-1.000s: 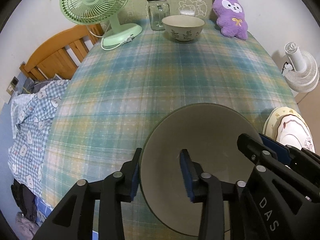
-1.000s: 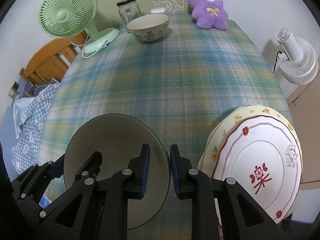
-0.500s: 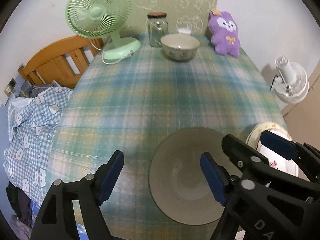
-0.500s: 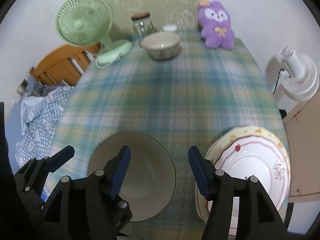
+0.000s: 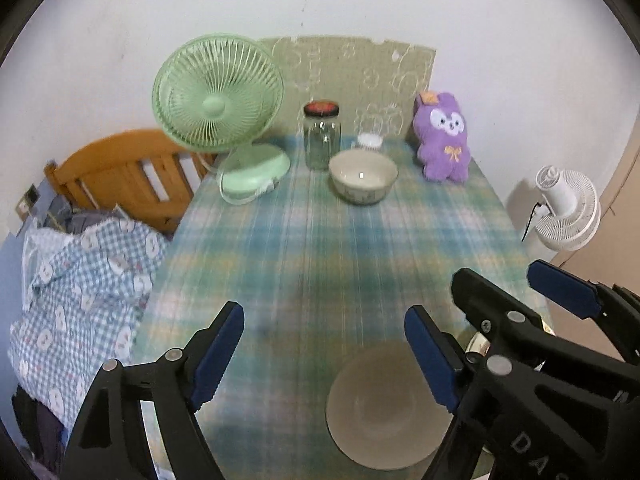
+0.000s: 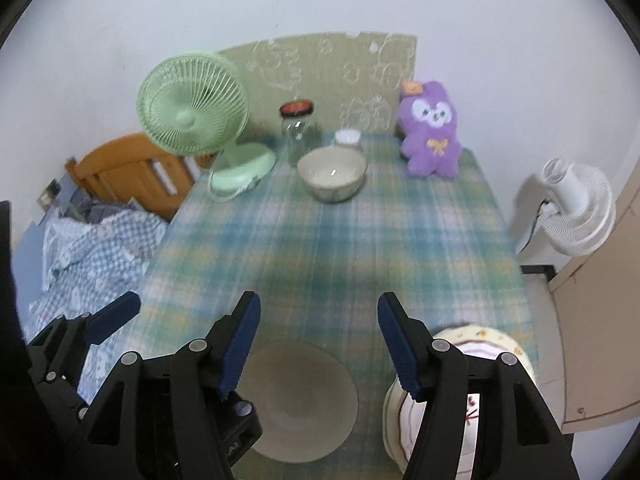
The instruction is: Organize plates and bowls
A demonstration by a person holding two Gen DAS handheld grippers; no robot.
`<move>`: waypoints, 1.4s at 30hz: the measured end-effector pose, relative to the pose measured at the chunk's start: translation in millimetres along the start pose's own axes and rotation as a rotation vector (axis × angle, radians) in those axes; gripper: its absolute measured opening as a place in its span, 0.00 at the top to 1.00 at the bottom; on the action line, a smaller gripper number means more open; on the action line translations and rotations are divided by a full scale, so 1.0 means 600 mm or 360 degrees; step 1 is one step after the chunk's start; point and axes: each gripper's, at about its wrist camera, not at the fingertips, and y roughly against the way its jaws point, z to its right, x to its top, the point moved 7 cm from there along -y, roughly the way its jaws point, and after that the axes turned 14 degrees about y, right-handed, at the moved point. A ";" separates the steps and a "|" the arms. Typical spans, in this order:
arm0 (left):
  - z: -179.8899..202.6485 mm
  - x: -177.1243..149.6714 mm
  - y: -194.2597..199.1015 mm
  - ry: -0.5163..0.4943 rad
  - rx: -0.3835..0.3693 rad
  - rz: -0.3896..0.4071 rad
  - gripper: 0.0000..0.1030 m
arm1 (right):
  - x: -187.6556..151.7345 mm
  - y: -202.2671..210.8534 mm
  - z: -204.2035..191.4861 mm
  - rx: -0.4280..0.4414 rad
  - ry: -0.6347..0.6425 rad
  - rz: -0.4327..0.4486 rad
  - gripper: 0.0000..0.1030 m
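Observation:
A grey-beige bowl (image 5: 384,408) sits on the plaid tablecloth at the near edge; it also shows in the right wrist view (image 6: 304,400). My left gripper (image 5: 324,356) is open and empty, raised above and behind the bowl. My right gripper (image 6: 318,344) is open and empty, also raised over it. A stack of patterned plates (image 6: 472,408) lies at the near right, partly hidden by my right fingers. A cream bowl with a leaf pattern (image 5: 363,176) stands at the far end, also seen in the right wrist view (image 6: 332,174).
At the far end stand a green desk fan (image 5: 218,96), a glass jar (image 5: 322,134), a small white cup (image 5: 369,141) and a purple plush toy (image 5: 442,138). A wooden bed frame (image 5: 120,176) and checked bedding (image 5: 80,280) lie left. A white fan (image 5: 566,208) stands right.
Both grippers let go of the grey-beige bowl, opened wide and lifted up and back. The bowl now rests on the table at the near edge.

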 end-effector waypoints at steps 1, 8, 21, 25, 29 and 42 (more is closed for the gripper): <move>-0.002 0.009 0.004 -0.0006 -0.0003 0.0022 0.17 | 0.007 0.003 0.000 0.0002 -0.0007 0.0015 0.37; 0.003 0.062 0.000 -0.0092 -0.0042 0.0094 0.16 | 0.056 0.012 0.010 -0.0120 -0.0044 0.0084 0.37; 0.057 0.154 -0.096 -0.0076 -0.0068 0.0097 0.22 | 0.148 -0.078 0.075 -0.0095 -0.0023 0.0102 0.25; 0.073 0.184 -0.136 -0.0055 -0.0029 0.0116 0.24 | 0.180 -0.126 0.098 -0.0061 -0.0008 0.0095 0.25; 0.086 0.208 -0.180 -0.0049 0.0031 0.0137 0.24 | 0.209 -0.184 0.121 -0.0021 0.0011 0.0105 0.25; 0.106 0.248 -0.355 0.0020 0.0134 0.0085 0.38 | 0.250 -0.375 0.175 0.0007 0.0029 0.0068 0.25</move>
